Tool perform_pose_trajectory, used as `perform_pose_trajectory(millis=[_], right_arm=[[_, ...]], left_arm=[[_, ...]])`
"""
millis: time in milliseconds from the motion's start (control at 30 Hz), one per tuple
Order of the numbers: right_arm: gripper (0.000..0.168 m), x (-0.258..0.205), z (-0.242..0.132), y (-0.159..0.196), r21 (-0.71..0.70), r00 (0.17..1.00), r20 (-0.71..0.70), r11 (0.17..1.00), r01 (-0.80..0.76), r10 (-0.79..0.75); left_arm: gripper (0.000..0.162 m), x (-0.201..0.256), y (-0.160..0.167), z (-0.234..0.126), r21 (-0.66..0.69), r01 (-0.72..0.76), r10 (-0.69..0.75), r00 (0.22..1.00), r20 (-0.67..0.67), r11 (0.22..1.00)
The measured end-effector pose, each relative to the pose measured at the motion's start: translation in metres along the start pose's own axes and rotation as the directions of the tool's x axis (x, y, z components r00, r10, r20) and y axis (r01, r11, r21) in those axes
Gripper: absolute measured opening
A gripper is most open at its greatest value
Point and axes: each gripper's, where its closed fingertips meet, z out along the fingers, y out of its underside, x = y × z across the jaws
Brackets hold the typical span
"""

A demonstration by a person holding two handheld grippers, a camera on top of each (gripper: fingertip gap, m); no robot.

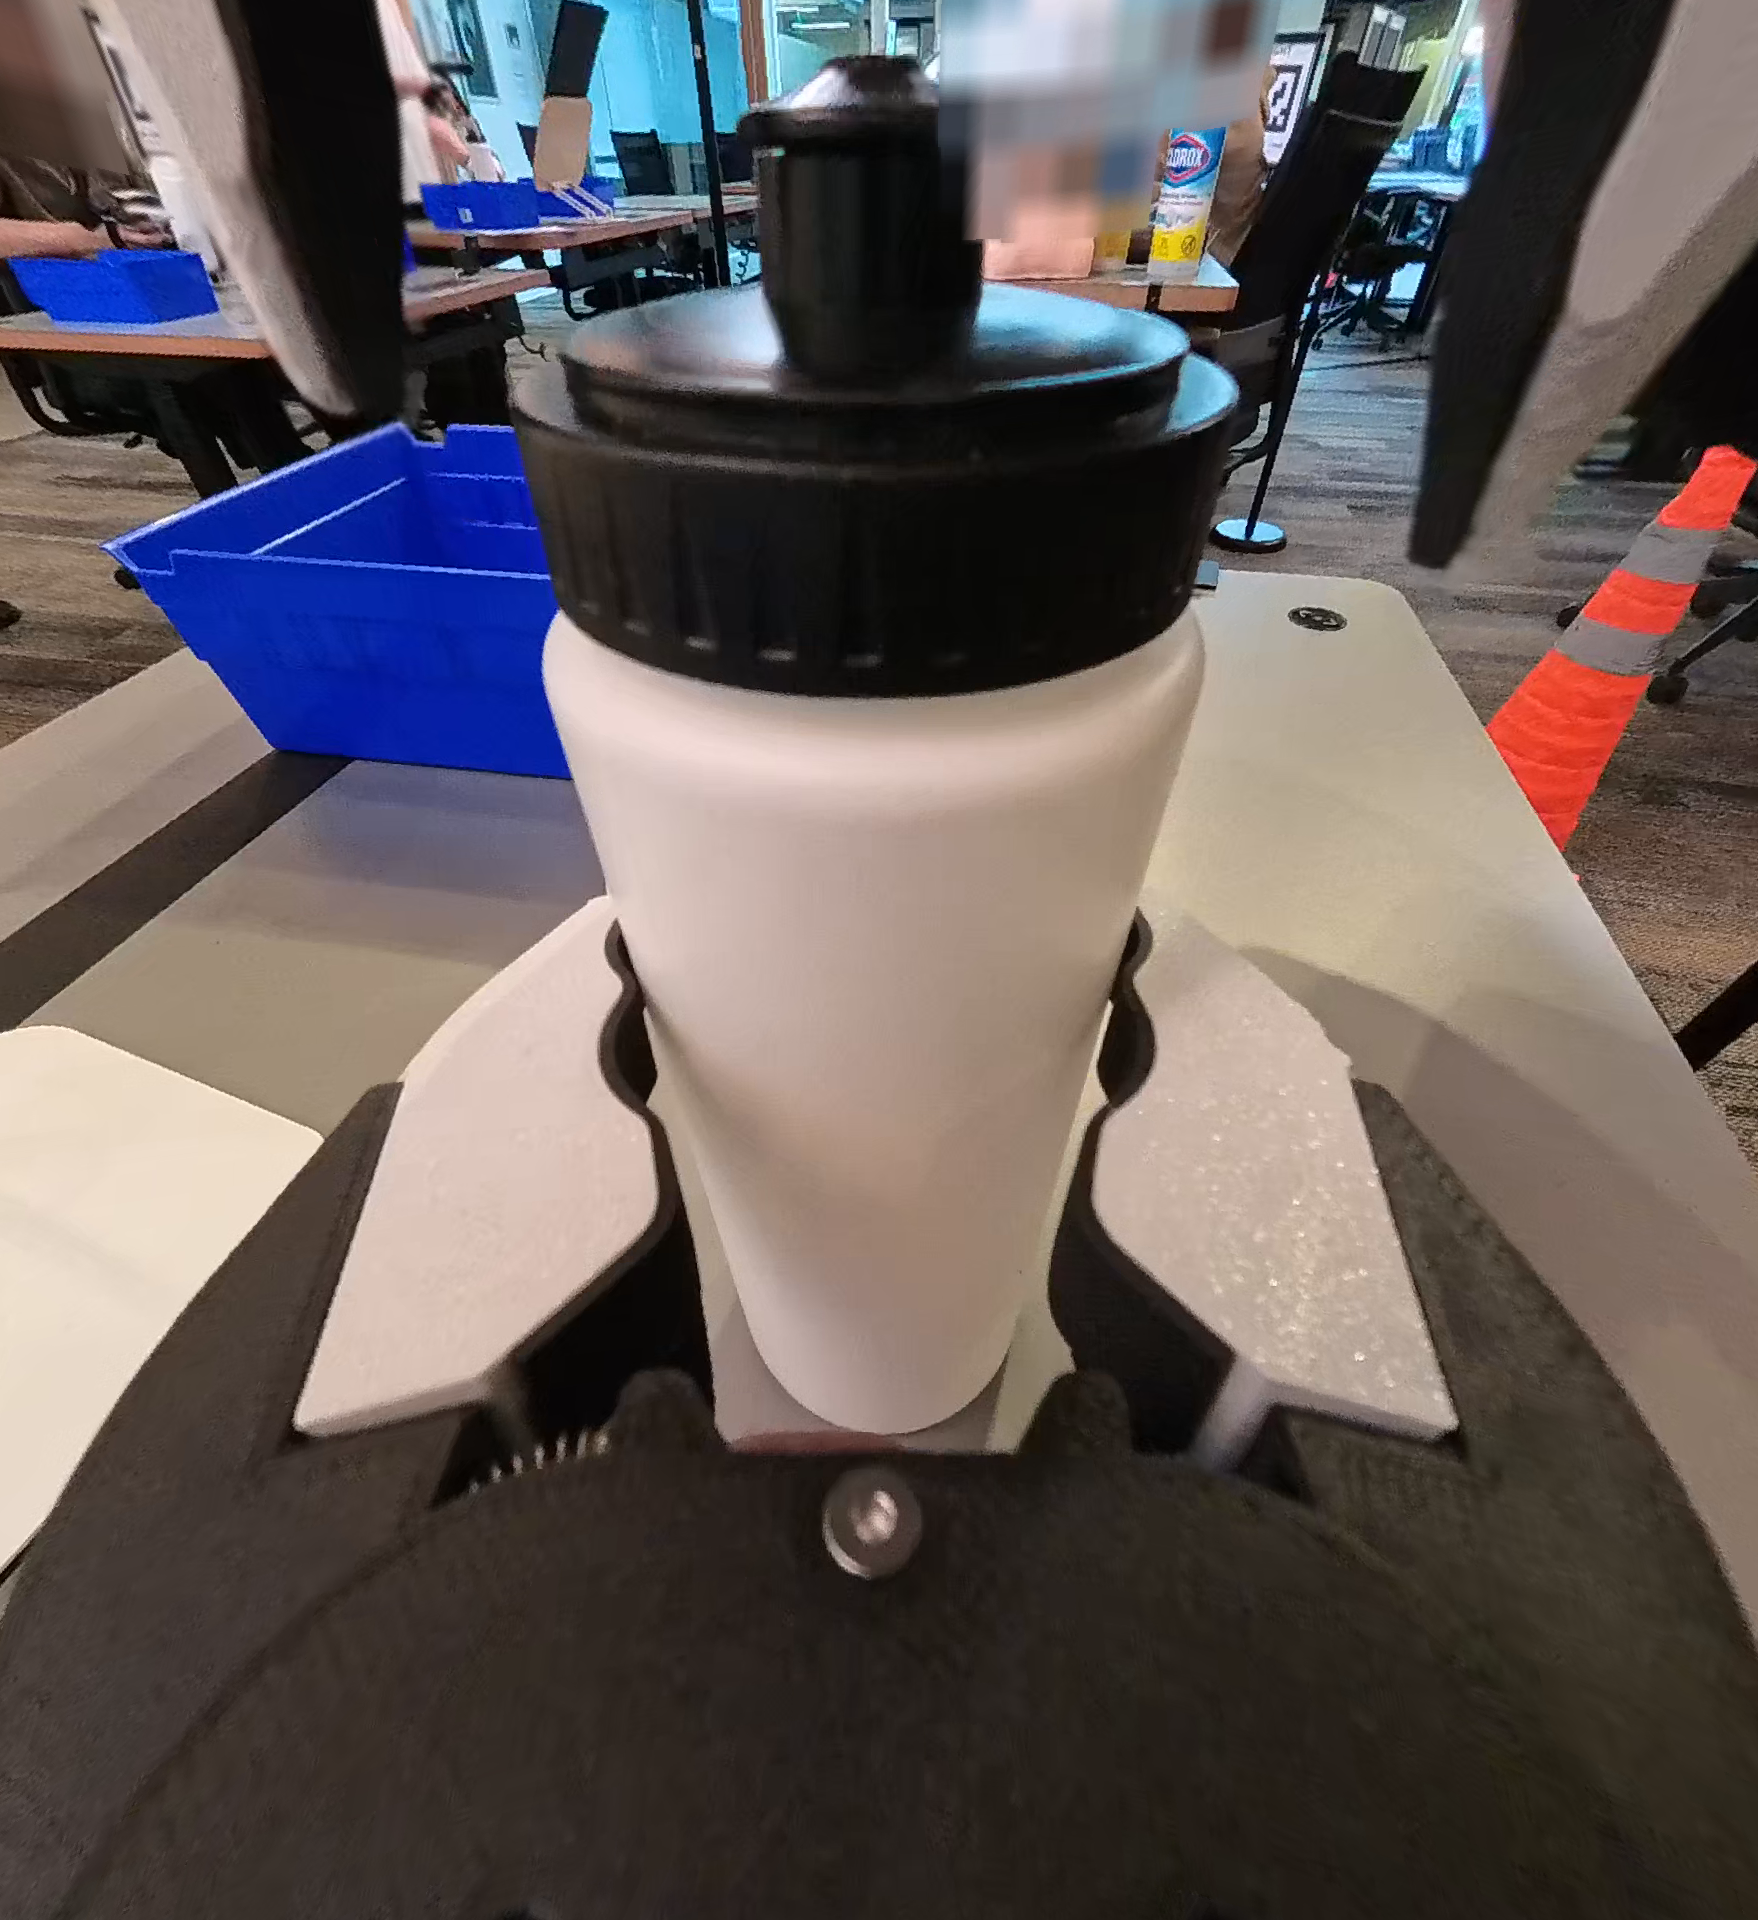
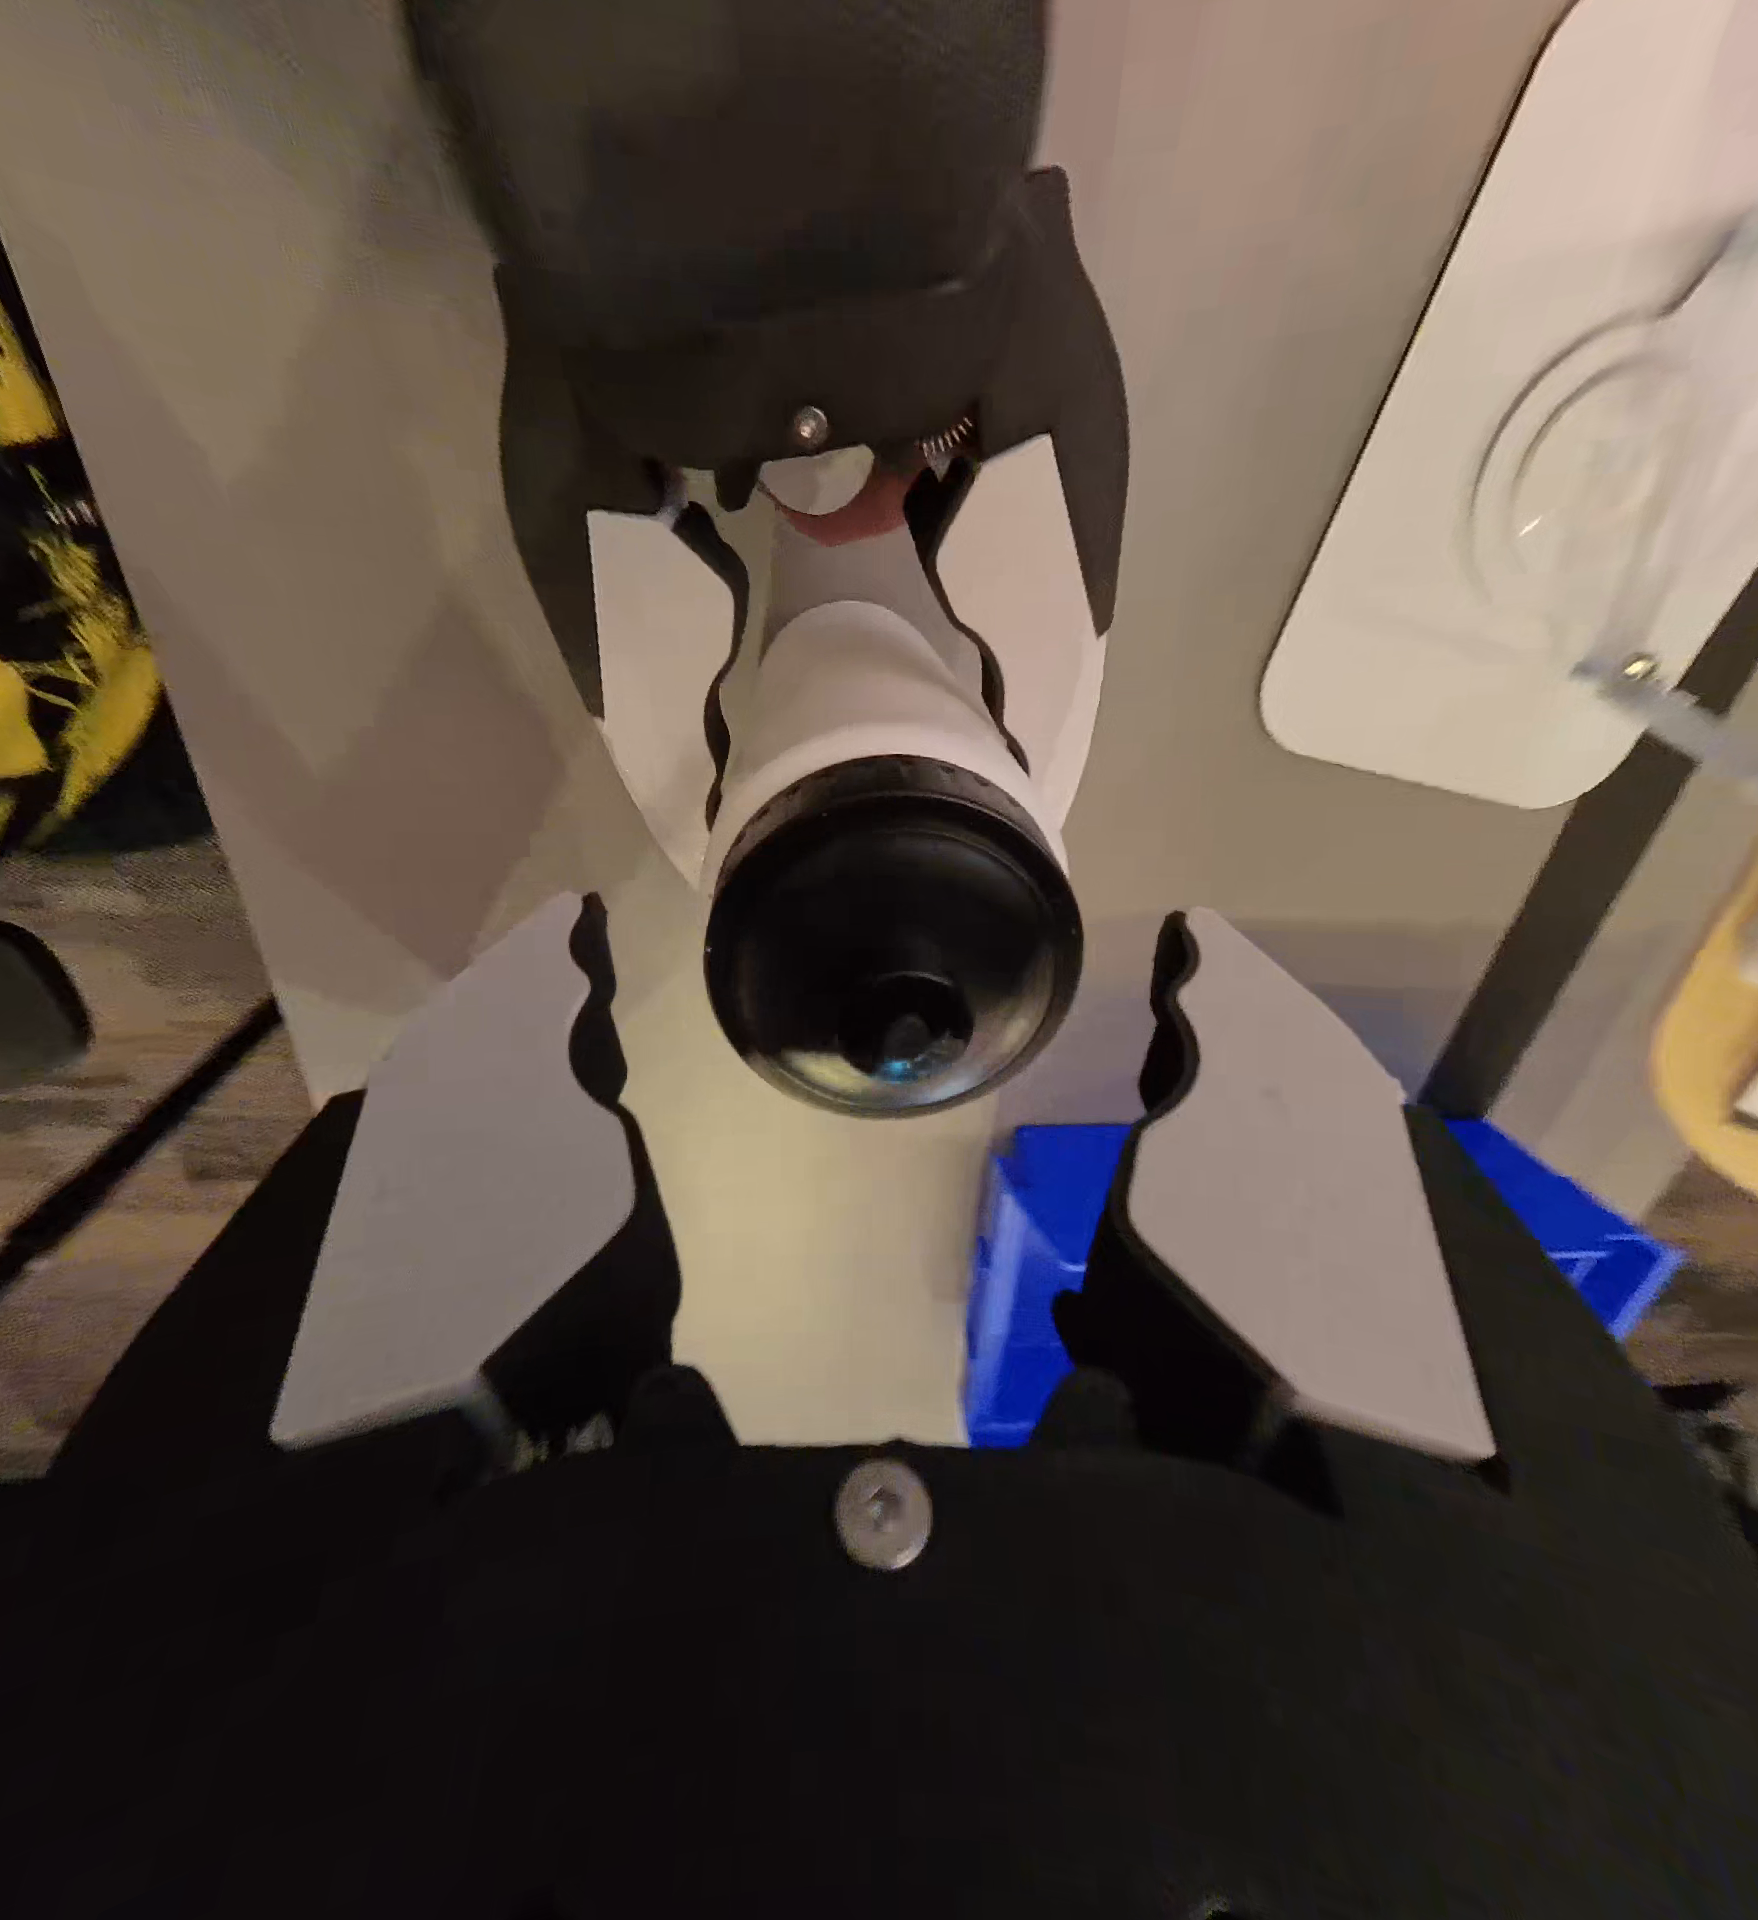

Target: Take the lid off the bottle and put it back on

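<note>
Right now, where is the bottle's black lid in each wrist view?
Left wrist view: the lid sits upper centre, on the white bottle held by the left gripper.
Right wrist view: the lid is dead centre, seen from above, between the open fingers of the right gripper.
Shared landmark: the blue bin on the table beside the bottle.

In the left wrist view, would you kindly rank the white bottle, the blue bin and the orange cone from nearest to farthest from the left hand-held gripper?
1. White bottle: clamped between the left hand-held gripper fingers, centre.
2. Blue bin: on the table, behind and to the left.
3. Orange cone: on the floor beyond the table's right edge.
</note>
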Motion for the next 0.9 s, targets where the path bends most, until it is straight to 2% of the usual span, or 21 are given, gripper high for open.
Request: perform_pose_trajectory(millis=[133,200,300,367,433,533,700,767,867,900], right_arm=[[0.072,0.0007,0.0016,0.0036,-0.041,0.996,-0.01,0.996,0.083,-0.084],[0.072,0.0008,0.0026,0.0036,-0.037,0.998,0.002,0.997,0.064,-0.064],[0.072,0.0017,0.0024,0.0048,-0.033,0.994,0.027,0.994,-0.104,0.105],[0.072,0.003,0.0028,0.0057,-0.034,0.957,0.044,0.958,-0.285,0.287],[0.072,0.0025,0.0032,0.0061,-0.038,0.927,0.048,0.928,-0.371,0.372],[0.072,0.0008,0.0022,0.0051,-0.033,0.962,0.049,0.963,-0.268,0.269],[0.101,0.0014,-0.0037,0.0037,-0.004,1.0,0.007,1.0,-0.03,0.03],[0.096,0.0052,-0.0051,0.0008,0.005,0.999,-0.024,0.999,0.039,-0.039],[0.069,0.0005,-0.002,0.0027,-0.014,0.998,0.017,0.998,0.068,-0.067],[0.069,0.0004,-0.001,0.0028,-0.014,0.998,0.023,0.998,0.055,-0.055]], left_arm=[[0.085,0.0002,0.0,-0.0001,0.0,-0.002,0.002,1.0,-0.001,1.0],[0.085,0.0003,0.0001,-0.0004,0.0,-0.002,0.002,1.0,-0.001,1.0],[0.085,-0.0004,-0.0002,0.0004,0.001,0.003,-0.003,1.0,0.003,1.0],[0.085,-0.0011,-0.0005,0.0011,0.002,0.009,-0.009,1.0,0.005,1.0],[0.085,-0.0006,-0.0006,0.0014,0.003,0.006,-0.006,1.0,0.005,1.0],[0.085,0.0003,-0.0003,0.0005,0.002,0.001,-0.001,1.0,0.005,1.0],[0.085,0.0002,-0.0004,0.0009,0.005,0.003,-0.003,1.0,0.002,1.0],[0.085,0.0003,-0.0005,0.001,0.007,0.004,-0.004,1.0,0.0,1.0],[0.085,0.0006,-0.0005,0.001,0.008,0.003,-0.003,1.0,-0.001,1.0],[0.085,0.0006,-0.0006,0.0011,0.008,0.003,-0.003,1.0,0.0,1.0]])
